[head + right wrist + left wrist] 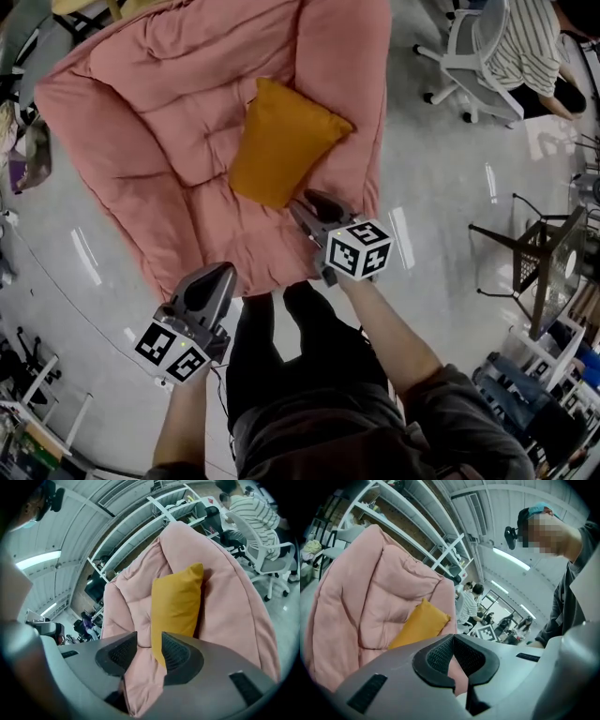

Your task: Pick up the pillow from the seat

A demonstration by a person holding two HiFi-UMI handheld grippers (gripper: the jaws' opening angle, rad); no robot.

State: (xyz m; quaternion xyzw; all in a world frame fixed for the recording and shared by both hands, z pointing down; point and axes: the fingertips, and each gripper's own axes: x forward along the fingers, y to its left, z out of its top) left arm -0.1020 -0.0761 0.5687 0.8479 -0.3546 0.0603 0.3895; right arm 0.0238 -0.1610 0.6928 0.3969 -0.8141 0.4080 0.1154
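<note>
A mustard-yellow pillow (281, 141) lies tilted on the seat of a big pink padded chair (159, 112). My right gripper (307, 202) hovers just short of the pillow's near corner, its jaws open with a narrow gap and nothing between them. In the right gripper view the pillow (177, 597) stands just beyond the gripper (149, 640), leaning on the pink chair (131, 602). My left gripper (221, 275) is lower left, off the chair's front edge, jaws shut and empty. The left gripper view shows the gripper (453, 637) with the pillow (419, 625) and chair (370, 588) farther off.
A person in a striped shirt sits on a white office chair (473, 52) at the upper right. A dark metal-frame stand (534, 248) is at the right. White shelving (417, 541) rises behind the pink chair. My own legs are just below the chair's front edge.
</note>
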